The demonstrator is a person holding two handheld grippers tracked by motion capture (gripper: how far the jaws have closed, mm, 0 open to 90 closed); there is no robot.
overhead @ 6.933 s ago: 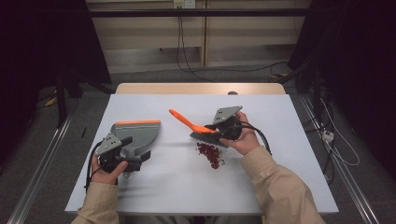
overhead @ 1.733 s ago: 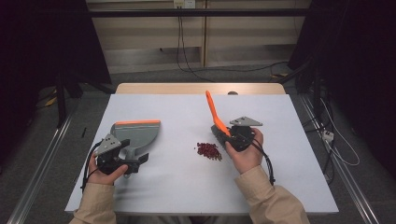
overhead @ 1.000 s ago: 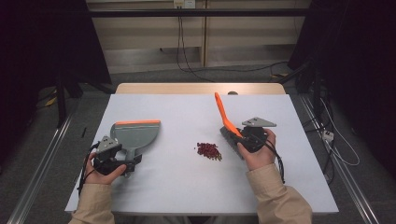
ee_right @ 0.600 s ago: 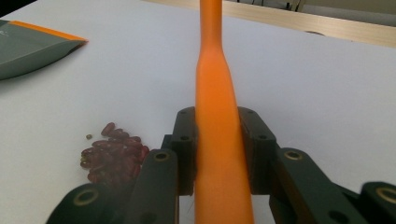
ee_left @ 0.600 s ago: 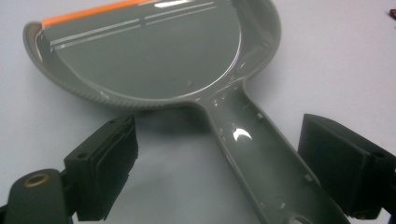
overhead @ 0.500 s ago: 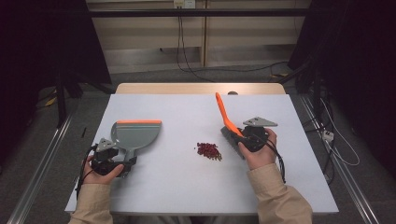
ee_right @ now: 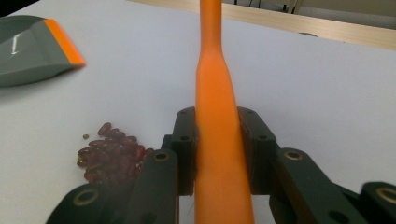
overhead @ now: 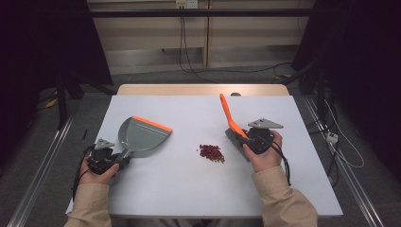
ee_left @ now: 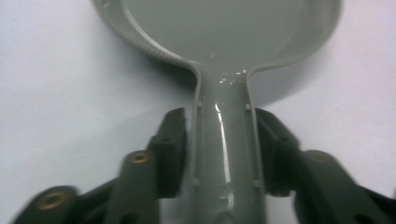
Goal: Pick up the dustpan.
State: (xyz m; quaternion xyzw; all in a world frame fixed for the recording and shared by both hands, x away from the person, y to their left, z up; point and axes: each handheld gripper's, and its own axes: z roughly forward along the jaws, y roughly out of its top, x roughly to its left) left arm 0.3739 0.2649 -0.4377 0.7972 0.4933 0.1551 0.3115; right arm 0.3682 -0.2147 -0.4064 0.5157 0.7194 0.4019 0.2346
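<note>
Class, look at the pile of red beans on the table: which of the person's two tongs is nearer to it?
The right. The right tongs, shut on the brush, sit just right of the beans. The left tongs, on the dustpan handle, are far left.

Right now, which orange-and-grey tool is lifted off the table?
The brush in the right gripper, handle pointing up; the dustpan lies flat.

One grey dustpan [overhead: 140, 136] is lying at nine o'clock on the table [overhead: 189, 189]. One orange-handled brush [overhead: 230, 122] is standing at three o'clock. One heap of red beans [overhead: 211, 152], too many to count, is sitting at the centre.
</note>
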